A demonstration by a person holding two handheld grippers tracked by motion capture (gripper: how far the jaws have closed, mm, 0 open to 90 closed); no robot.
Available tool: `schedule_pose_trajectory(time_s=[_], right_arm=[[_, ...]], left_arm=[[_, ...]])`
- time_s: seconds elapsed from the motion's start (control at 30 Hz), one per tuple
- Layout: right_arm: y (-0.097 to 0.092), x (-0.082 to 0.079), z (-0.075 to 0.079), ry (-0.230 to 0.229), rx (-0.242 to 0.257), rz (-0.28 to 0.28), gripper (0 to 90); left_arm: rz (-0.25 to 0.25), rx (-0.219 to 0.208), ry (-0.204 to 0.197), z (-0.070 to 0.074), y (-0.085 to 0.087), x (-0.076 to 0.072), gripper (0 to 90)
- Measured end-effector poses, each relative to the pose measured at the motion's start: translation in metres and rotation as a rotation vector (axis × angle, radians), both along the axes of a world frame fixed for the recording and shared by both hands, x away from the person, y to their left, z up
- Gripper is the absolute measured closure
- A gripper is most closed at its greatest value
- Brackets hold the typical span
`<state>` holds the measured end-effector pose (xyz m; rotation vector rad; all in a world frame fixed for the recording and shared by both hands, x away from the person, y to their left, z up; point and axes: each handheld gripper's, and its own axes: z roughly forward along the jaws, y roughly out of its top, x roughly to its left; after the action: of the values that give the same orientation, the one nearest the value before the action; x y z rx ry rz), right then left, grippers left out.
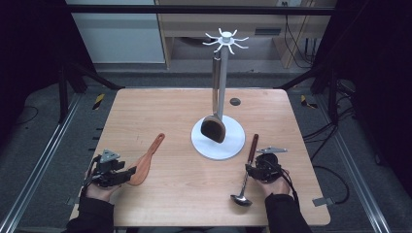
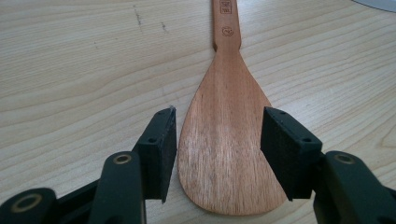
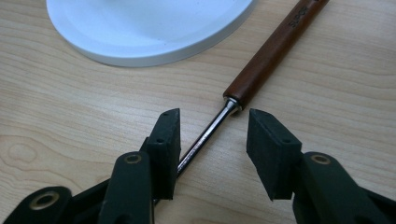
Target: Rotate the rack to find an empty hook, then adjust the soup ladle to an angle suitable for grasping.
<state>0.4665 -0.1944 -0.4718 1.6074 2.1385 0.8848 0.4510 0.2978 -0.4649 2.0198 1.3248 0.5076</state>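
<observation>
A light wooden spatula [image 1: 145,162] lies flat on the table at the front left, handle pointing away from me. My left gripper [image 1: 130,172] is low at its blade. In the left gripper view the blade [image 2: 224,107] sits between the open jaws of this gripper [image 2: 218,135], whose pads stand at its two edges. A ladle [image 1: 253,144] with a brown handle and steel shaft lies at the front right. My right gripper [image 3: 214,135] is open astride the shaft [image 3: 205,137], just below the handle, with the shaft close to one pad.
A white utensil stand [image 1: 221,82] with a hook crown rises from a round base [image 1: 233,141] mid-table; a dark turner [image 1: 214,128] hangs on it, down to the base. The base's rim [image 3: 149,28] lies just beyond the right gripper. A small dark disc [image 1: 235,101] sits farther back.
</observation>
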Motion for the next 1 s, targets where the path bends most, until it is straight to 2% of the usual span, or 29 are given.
schedule_pose_trajectory(time_s=[0.13,0.4,0.73,1.0], right_arm=[[0.002,0.003,-0.002,0.032,0.009,-0.002,57.4],[0.007,0.008,-0.006,0.059,-0.023,0.006,59.3],[0.012,0.014,-0.009,0.107,-0.028,0.001,64.5],[0.012,0.015,-0.009,0.117,-0.04,-0.002,65.6]], left_arm=[[0.0,-0.005,0.002,0.0,0.0,0.0,45.8],[-0.004,-0.004,0.008,-0.001,0.0,0.001,45.7],[-0.007,-0.002,0.022,-0.002,0.0,0.003,45.7],[-0.008,0.0,0.025,-0.002,0.0,0.002,45.7]])
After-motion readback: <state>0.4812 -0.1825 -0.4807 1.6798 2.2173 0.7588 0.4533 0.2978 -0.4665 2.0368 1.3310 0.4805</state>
